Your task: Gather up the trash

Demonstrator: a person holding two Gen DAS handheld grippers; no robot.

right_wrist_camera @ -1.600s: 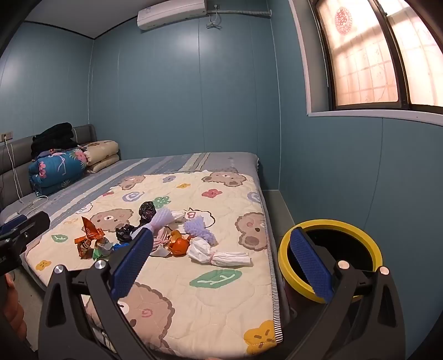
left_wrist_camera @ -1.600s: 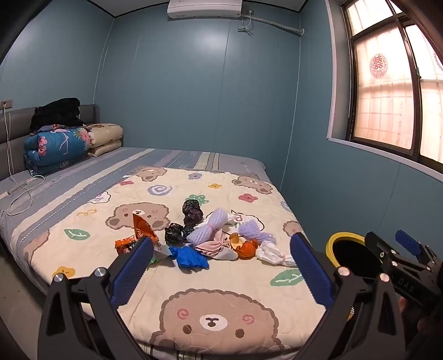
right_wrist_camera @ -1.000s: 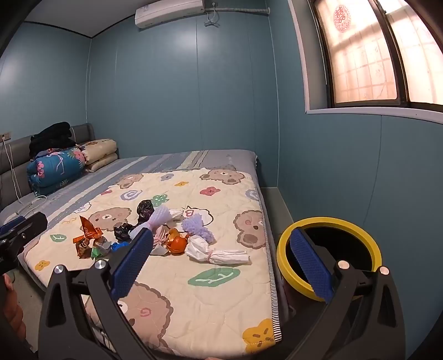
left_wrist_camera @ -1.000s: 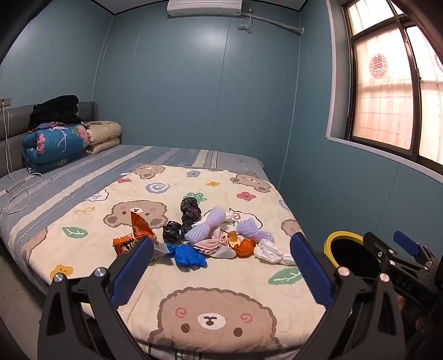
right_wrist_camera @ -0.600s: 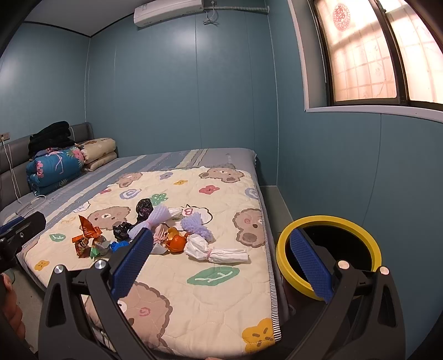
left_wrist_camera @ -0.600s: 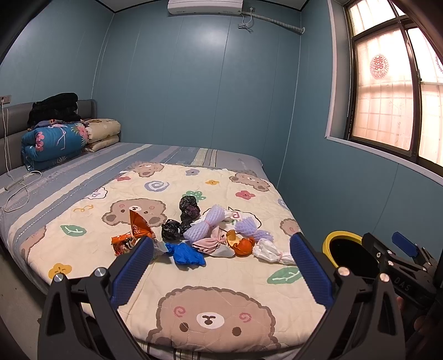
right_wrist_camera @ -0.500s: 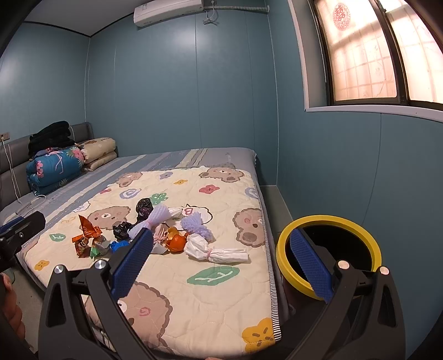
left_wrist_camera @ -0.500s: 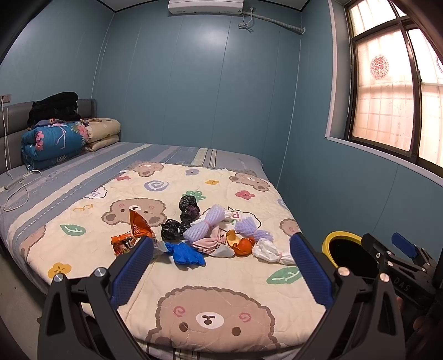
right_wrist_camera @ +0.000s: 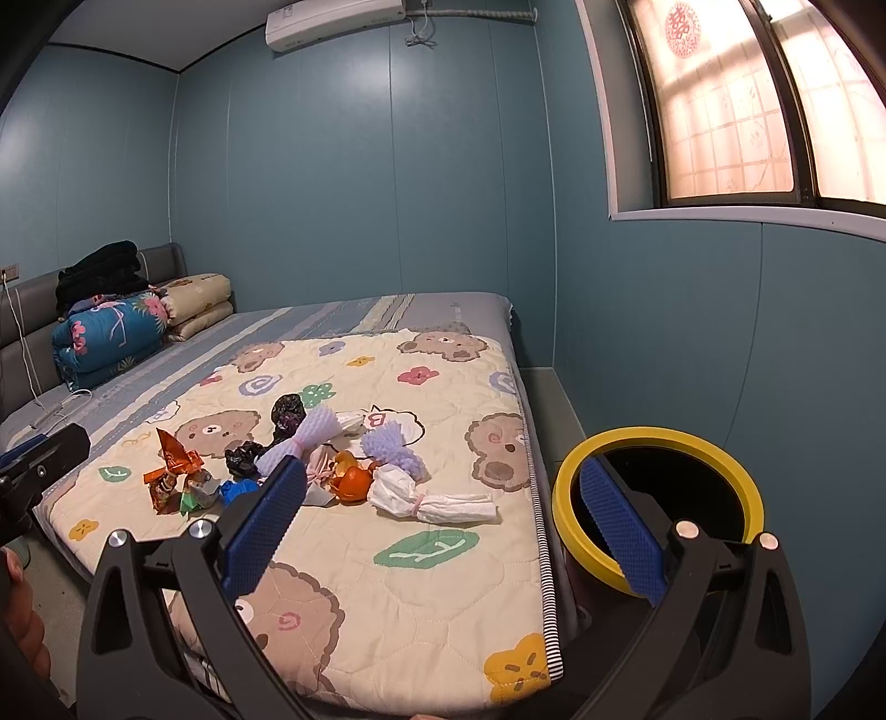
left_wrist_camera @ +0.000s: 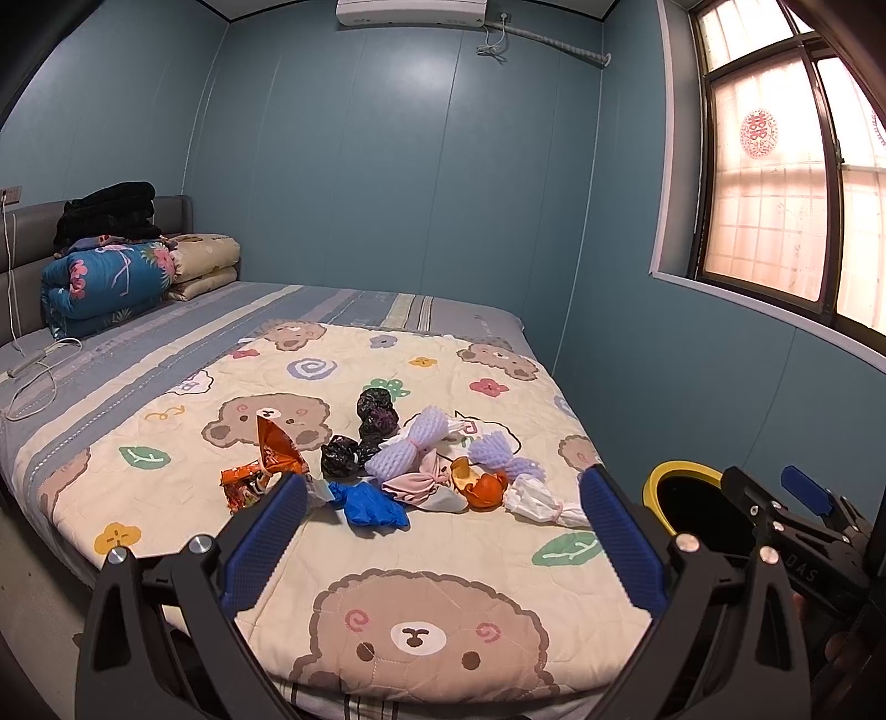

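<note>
Hovering over the bed, both tongs spread, trash unpicked

Left gripper (left_wrist_camera: 443,531): blue-padded fingers spread wide, nothing between them, held above the near end of the bear-print quilt (left_wrist_camera: 421,598). Right gripper (right_wrist_camera: 443,531): likewise spread wide and empty, seen over the quilt's near right corner.

Trash sits in one loose cluster mid-quilt, at 12 o'clock from the left gripper:
- orange snack wrapper (left_wrist_camera: 266,465) at the cluster's 9 o'clock end, crumpled, one corner sticking up
- blue glove (left_wrist_camera: 371,504) at 6 o'clock, nearest the left gripper
- black crumpled bags (left_wrist_camera: 357,437) at 11 to 12 o'clock
- lavender foam fruit net (left_wrist_camera: 407,446) in the middle, tied at the waist; a second one (left_wrist_camera: 501,457) at 2 o'clock
- pink cloth scrap (left_wrist_camera: 418,484) touching the glove's right side
- orange peel (left_wrist_camera: 479,484) just beside the scrap
- white tied tissue bundle (left_wrist_camera: 540,501) at 4 o'clock, nearest the quilt's right edge

Yellow-rimmed bin (right_wrist_camera: 659,498) stands on the floor just beside the bed's right side, at 3 o'clock from the cluster, mouth open upward; the right gripper's right finger overlaps its rim in view.

Folded bedding (left_wrist_camera: 111,277) stacked at the headboard, 10 o'clock. Air conditioner (left_wrist_camera: 412,11) high on the far wall. Window (left_wrist_camera: 797,183) at 2 o'clock
</note>
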